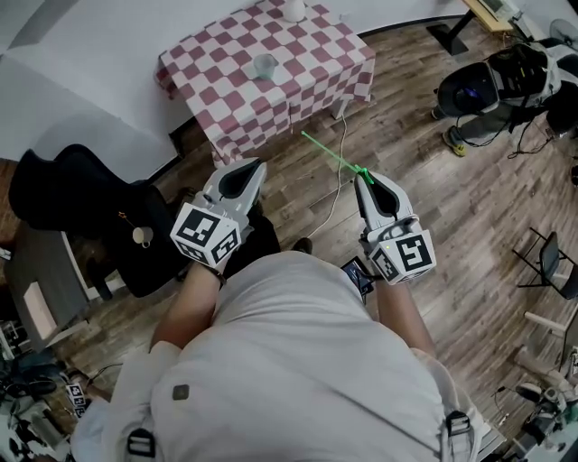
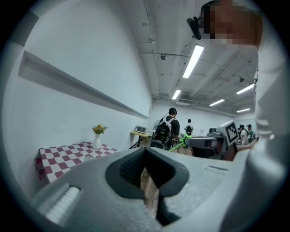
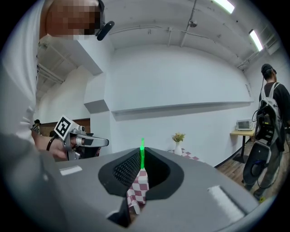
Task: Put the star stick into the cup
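My right gripper (image 1: pixel 363 177) is shut on a thin green star stick (image 1: pixel 330 152), which juts forward and left over the wooden floor toward the table. In the right gripper view the stick (image 3: pixel 142 152) rises straight up from between the jaws. A small clear cup (image 1: pixel 265 65) stands on the red-and-white checkered table (image 1: pixel 307 54), well ahead of both grippers. My left gripper (image 1: pixel 256 165) is held beside the right one, its jaws together with nothing between them (image 2: pixel 147 174). The star end of the stick cannot be made out.
A white vase (image 1: pixel 293 9) with flowers stands at the table's far edge. A black chair (image 1: pixel 81 198) is at the left, and a white cable (image 1: pixel 339 180) runs across the floor. Dark equipment (image 1: pixel 501 81) lies at the upper right. A person with a backpack (image 3: pixel 267 131) stands nearby.
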Tool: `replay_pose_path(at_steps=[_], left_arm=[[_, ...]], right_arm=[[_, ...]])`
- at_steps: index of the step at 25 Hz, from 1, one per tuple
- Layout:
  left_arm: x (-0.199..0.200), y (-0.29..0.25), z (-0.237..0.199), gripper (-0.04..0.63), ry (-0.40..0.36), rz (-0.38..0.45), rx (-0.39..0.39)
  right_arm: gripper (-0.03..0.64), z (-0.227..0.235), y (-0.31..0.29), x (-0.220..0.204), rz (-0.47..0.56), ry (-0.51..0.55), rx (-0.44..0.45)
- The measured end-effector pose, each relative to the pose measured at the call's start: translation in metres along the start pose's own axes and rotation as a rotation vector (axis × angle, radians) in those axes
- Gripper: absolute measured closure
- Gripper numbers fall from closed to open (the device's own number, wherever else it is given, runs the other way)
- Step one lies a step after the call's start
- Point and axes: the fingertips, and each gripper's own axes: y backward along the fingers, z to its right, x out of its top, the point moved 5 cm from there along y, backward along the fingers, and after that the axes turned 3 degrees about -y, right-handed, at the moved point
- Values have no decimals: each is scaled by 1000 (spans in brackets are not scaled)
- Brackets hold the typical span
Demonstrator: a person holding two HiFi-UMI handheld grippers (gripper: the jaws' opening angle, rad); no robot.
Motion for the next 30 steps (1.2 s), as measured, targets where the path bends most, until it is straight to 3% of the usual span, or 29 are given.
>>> replay_pose_path(at_steps=[12,30], left_arm=[[8,-36,-59,591,17,12,-49],[52,-44,-264,591,-25,22,-111]], right_arm=[[590,16,-57,5,-27,1,-52],[590,-9,-265,40,-17,54,-86]])
